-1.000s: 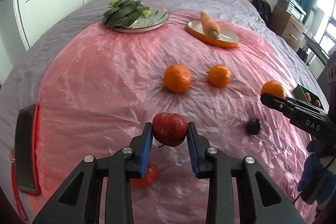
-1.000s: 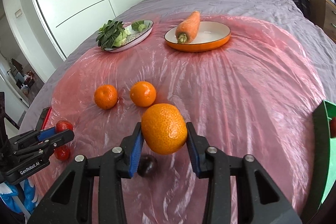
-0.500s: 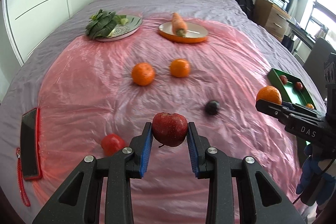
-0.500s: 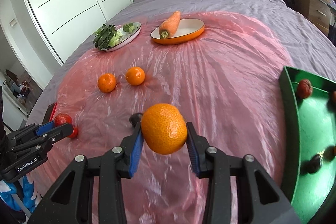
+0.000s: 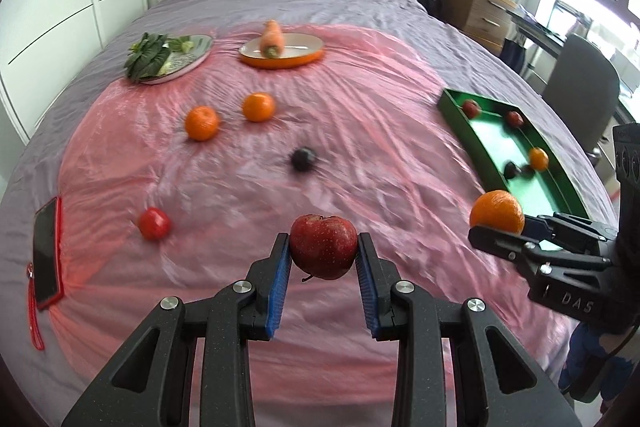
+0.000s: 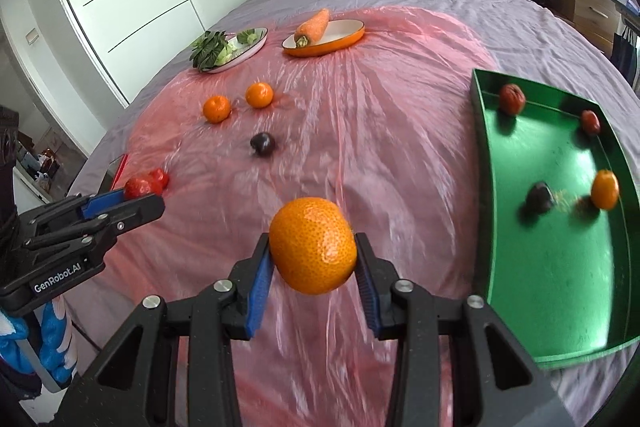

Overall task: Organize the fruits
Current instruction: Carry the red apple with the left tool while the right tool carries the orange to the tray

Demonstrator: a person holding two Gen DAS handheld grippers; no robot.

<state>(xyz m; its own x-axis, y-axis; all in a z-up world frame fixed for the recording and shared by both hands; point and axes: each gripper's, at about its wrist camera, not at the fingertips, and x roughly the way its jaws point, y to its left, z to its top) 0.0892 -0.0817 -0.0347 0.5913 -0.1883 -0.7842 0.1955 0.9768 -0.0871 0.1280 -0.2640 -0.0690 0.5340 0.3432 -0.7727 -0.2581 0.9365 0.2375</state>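
Observation:
My left gripper (image 5: 323, 259) is shut on a dark red apple (image 5: 323, 245) and holds it above the pink sheet (image 5: 240, 155). My right gripper (image 6: 314, 265) is shut on a large orange (image 6: 313, 251), held above the sheet left of the green tray (image 6: 560, 287). The tray holds several small fruits, among them a small orange (image 6: 605, 189) and a dark plum (image 6: 539, 197). On the sheet lie two oranges (image 5: 202, 123) (image 5: 259, 107), a dark plum (image 5: 303, 159) and a red tomato (image 5: 154, 223).
A plate of leafy greens (image 5: 168, 57) and an orange dish with a carrot (image 5: 280, 51) stand at the far side. A phone in a red case (image 5: 46, 253) lies at the left edge. A chair (image 5: 580, 87) and drawers stand right of the bed.
Both grippers have pulled back and up with their fruit, swinging right. The green tray has come fully into view on the right.

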